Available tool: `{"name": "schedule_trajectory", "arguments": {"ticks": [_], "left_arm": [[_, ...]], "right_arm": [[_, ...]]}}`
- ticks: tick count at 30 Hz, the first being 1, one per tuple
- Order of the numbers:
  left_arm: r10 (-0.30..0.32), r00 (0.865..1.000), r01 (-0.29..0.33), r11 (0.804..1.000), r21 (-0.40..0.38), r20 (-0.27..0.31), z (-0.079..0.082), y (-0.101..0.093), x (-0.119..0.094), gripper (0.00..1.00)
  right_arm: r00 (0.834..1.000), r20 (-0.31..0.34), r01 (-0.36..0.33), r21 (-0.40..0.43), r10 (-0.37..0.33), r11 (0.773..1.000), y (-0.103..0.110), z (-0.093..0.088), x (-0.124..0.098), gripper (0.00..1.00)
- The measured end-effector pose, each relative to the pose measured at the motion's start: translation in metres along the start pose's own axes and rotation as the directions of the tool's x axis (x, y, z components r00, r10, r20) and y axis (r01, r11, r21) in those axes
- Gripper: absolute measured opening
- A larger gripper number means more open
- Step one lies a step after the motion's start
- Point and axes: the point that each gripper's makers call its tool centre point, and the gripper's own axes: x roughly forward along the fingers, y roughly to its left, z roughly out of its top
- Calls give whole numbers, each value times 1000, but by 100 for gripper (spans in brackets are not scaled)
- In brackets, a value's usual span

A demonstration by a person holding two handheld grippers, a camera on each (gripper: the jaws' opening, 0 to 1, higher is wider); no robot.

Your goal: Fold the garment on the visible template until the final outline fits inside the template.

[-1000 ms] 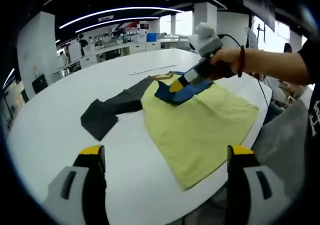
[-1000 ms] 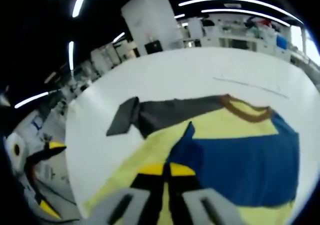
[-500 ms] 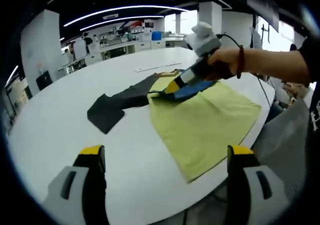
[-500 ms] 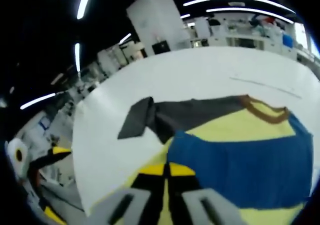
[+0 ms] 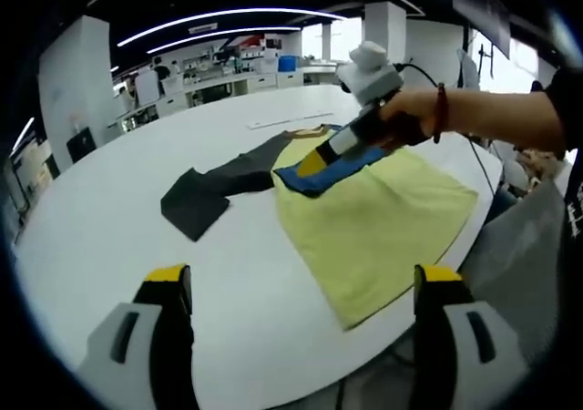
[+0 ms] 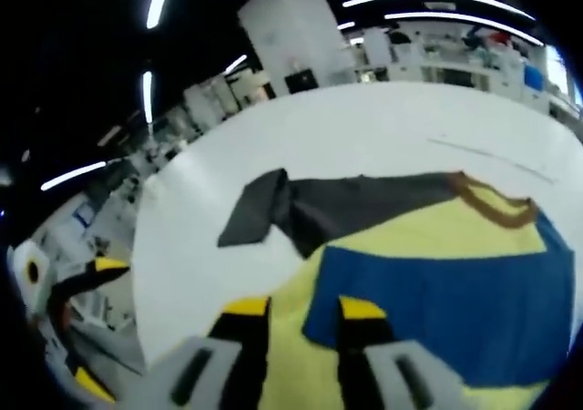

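Left gripper [image 5: 296,287] hovering above near table edge [image 5: 100,246], jaws spread wide, nothing between them. Beyond it, garment [image 5: 383,223] flat on white table: yellow body nearest, dark grey sleeve [image 5: 214,191] stretched out left, blue sleeve [image 5: 332,169] folded over yellow chest. Right gripper [image 6: 305,312] over blue sleeve's edge [image 6: 437,296], jaws parted, no cloth pinched (hand [image 5: 410,118] gripping it). Brown collar [image 6: 487,205] farthest. Template outline not discernible.

Matt cloth garment [image 5: 383,223], seemingly smooth table [image 5: 100,219]
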Motion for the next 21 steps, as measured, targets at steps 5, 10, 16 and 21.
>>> {"name": "schedule_trajectory", "arguments": {"ticks": [5,10,16,21], "left_arm": [[3,1000,-3,1000,6,1,4,-4,0,99],[12,1000,-12,1000,10,10,9,-5,0,99],[22,1000,-22,999,23,19,15,-7,0,99],[24,999,-24,999,29,25,19,-9,1,99]], "right_arm": [[999,29,43,-38,-42,998,-14,7,-11,56],[996,43,77,-67,-74,995,-32,9,-22,70],[992,48,117,-98,-113,988,-53,4,-45,82],[987,50,158,-104,-153,982,-79,-5,-65,89]]}}
